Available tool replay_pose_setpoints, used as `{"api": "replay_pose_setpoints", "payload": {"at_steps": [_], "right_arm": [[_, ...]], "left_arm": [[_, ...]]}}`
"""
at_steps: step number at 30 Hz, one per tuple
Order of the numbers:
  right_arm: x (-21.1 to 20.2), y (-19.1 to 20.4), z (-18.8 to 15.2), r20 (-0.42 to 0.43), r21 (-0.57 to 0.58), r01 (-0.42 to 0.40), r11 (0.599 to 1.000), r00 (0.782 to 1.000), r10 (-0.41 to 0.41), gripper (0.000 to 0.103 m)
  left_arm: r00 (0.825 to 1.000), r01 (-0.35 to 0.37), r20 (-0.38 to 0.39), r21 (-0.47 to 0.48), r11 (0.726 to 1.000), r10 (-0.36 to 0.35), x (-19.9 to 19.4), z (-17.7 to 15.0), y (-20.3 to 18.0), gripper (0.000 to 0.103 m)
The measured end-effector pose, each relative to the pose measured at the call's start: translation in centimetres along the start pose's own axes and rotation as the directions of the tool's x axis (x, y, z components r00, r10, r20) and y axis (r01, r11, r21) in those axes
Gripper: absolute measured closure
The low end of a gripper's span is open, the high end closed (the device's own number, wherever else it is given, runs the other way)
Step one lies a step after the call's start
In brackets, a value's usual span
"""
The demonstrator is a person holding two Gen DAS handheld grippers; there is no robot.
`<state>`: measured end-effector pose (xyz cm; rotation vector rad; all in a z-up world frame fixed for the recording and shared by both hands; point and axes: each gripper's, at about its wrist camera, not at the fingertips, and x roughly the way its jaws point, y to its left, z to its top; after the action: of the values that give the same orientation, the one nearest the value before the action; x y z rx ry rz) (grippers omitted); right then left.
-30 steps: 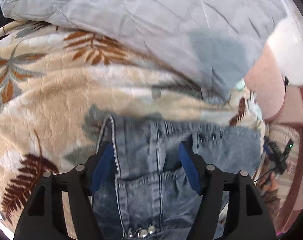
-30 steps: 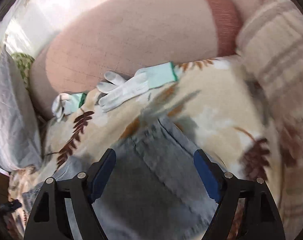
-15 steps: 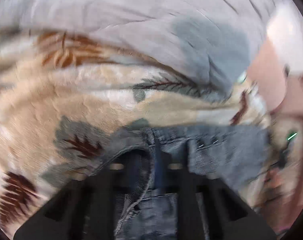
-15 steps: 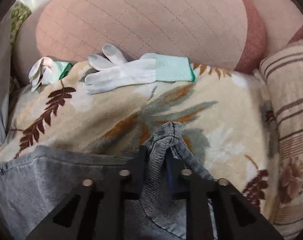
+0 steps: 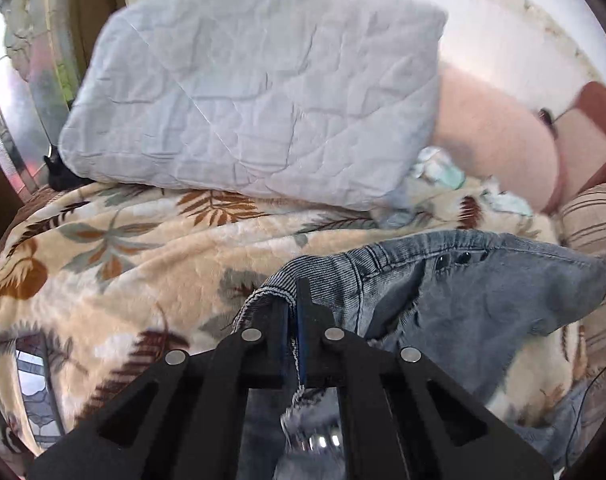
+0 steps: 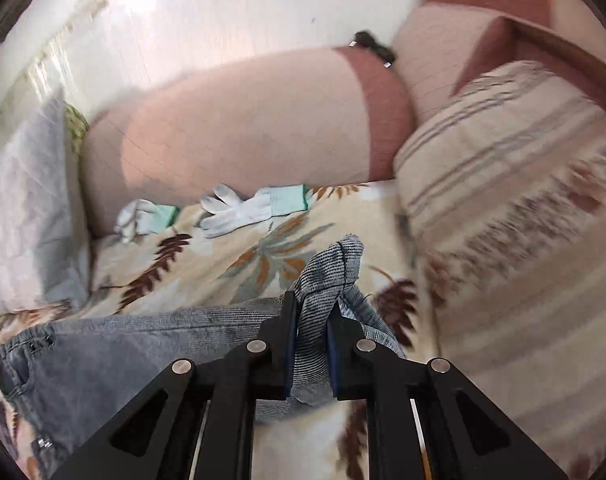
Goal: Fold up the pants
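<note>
Grey-blue denim pants (image 5: 483,296) lie on a beige leaf-print blanket (image 5: 123,264). My left gripper (image 5: 293,300) is shut on the pants' waistband edge and holds it raised above the blanket. In the right wrist view the pants (image 6: 123,344) stretch to the left, and my right gripper (image 6: 313,308) is shut on the other waistband corner, with a fold of denim sticking up between the jaws. The waistband hangs taut between the two grippers.
A pale blue quilted pillow (image 5: 255,92) leans at the back left. A pink bolster (image 6: 231,136) lies behind it, with two white gloves (image 6: 247,208) in front. A striped cushion (image 6: 515,184) stands on the right.
Both grippers went from open over the flat pants to shut on the waistband. Both have since lifted the denim up and back off the blanket.
</note>
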<state>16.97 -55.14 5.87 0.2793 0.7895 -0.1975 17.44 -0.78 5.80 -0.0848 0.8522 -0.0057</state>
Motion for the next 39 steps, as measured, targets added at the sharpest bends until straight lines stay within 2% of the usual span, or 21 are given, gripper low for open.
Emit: {"api": "replay_pose_setpoints", "payload": {"at_steps": [4, 8, 10, 12, 14, 16, 18, 20, 21, 22, 23, 24, 25, 26, 28, 29, 31, 33, 35, 37, 39], "right_arm": [[-5.6, -2.5, -4.4, 0.026, 0.046, -0.039, 0.998, 0.999, 0.038, 0.091], [-9.8, -6.7, -10.9, 0.015, 0.131, -0.064, 0.989, 0.998, 0.062, 0.091], [-10.8, -8.7, -14.1, -0.007, 0.171, -0.067, 0.983, 0.998, 0.069, 0.091], [-11.8, -10.9, -18.1, -0.033, 0.218, -0.073, 0.973, 0.996, 0.082, 0.091], [-12.0, -12.2, -22.0, -0.078, 0.248, -0.066, 0.966, 0.993, 0.088, 0.090], [-11.7, -12.6, -24.4, -0.135, 0.246, -0.044, 0.968, 0.988, 0.079, 0.085], [-12.0, -12.7, -26.1, -0.180, 0.249, -0.017, 0.968, 0.982, 0.064, 0.083], [-13.3, -12.5, -26.7, -0.166, 0.267, -0.018, 0.964, 0.984, 0.065, 0.080], [-14.2, -12.3, -26.7, -0.147, 0.270, -0.023, 0.963, 0.987, 0.065, 0.077], [-15.3, -11.7, -26.5, -0.116, 0.273, -0.052, 0.961, 0.990, 0.086, 0.074], [-16.0, -11.0, -26.5, -0.091, 0.277, -0.090, 0.957, 0.989, 0.120, 0.065], [-16.3, -10.2, -26.3, -0.079, 0.280, -0.121, 0.952, 0.986, 0.148, 0.052], [-16.4, -9.2, -26.2, -0.073, 0.278, -0.153, 0.948, 0.981, 0.180, 0.047], [-16.1, -7.3, -26.0, -0.081, 0.267, -0.207, 0.941, 0.968, 0.236, 0.041], [-14.8, -4.4, -25.6, -0.125, 0.252, -0.299, 0.920, 0.933, 0.338, 0.040], [-13.3, -2.2, -25.8, -0.178, 0.253, -0.357, 0.899, 0.896, 0.406, 0.040], [-10.7, 0.7, -26.5, -0.262, 0.269, -0.392, 0.880, 0.849, 0.458, 0.039], [-8.9, 2.2, -27.1, -0.311, 0.298, -0.399, 0.867, 0.818, 0.483, 0.039], [-7.1, 2.8, -27.4, -0.323, 0.346, -0.384, 0.856, 0.808, 0.493, 0.039], [-5.7, 2.8, -27.3, -0.324, 0.394, -0.343, 0.853, 0.816, 0.478, 0.039], [-4.5, 2.8, -27.7, -0.335, 0.460, -0.296, 0.837, 0.816, 0.472, 0.037]], "left_arm": [[0.998, 0.025, 0.056, 0.000, 1.000, -0.025, -4.4, -3.2, 0.1, 0.101], [0.996, 0.080, 0.047, -0.039, 0.996, -0.078, -7.8, -7.7, 1.5, 0.101], [0.995, 0.098, 0.012, -0.062, 0.993, -0.097, -8.2, -10.3, 2.3, 0.101], [0.993, 0.103, -0.056, -0.084, 0.991, -0.108, -7.7, -13.3, 3.2, 0.101], [0.980, 0.111, -0.154, -0.107, 0.988, -0.127, -6.2, -16.1, 4.2, 0.101], [0.961, 0.121, -0.231, -0.135, 0.983, -0.150, -5.3, -17.9, 5.0, 0.101], [0.952, 0.140, -0.250, -0.157, 0.978, -0.176, -5.9, -18.6, 5.4, 0.100], [0.952, 0.172, -0.221, -0.179, 0.969, -0.209, -7.9, -18.7, 5.6, 0.099], [0.950, 0.198, -0.203, -0.192, 0.961, -0.237, -8.6, -18.8, 5.7, 0.095], [0.942, 0.241, -0.183, -0.211, 0.947, -0.281, -9.3, -18.7, 5.7, 0.084], [0.938, 0.258, -0.176, -0.219, 0.941, -0.298, -9.7, -18.6, 5.4, 0.063], [0.935, 0.270, -0.170, -0.223, 0.937, -0.310, -9.9, -18.5, 5.0, 0.051], [0.933, 0.282, -0.162, -0.223, 0.933, -0.321, -9.8, -18.3, 4.5, 0.037], [0.933, 0.289, -0.155, -0.220, 0.932, -0.326, -9.6, -18.2, 4.0, 0.036], [0.922, 0.294, -0.189, -0.220, 0.930, -0.337, -8.3, -18.3, 3.1, 0.036], [0.915, 0.298, -0.209, -0.228, 0.927, -0.345, -7.7, -18.4, 2.9, 0.036], [0.895, 0.298, -0.251, -0.275, 0.914, -0.368, -6.0, -18.7, 2.9, 0.036], [0.880, 0.302, -0.271, -0.315, 0.900, -0.390, -4.8, -19.0, 3.2, 0.036], [0.875, 0.294, -0.280, -0.342, 0.893, -0.396, -3.7, -19.1, 3.6, 0.036], [0.864, 0.295, -0.295, -0.362, 0.885, -0.408, -2.3, -18.9, 3.7, 0.036], [0.842, 0.307, -0.317, -0.381, 0.872, -0.436, -0.8, -18.6, 3.5, 0.036]]}}
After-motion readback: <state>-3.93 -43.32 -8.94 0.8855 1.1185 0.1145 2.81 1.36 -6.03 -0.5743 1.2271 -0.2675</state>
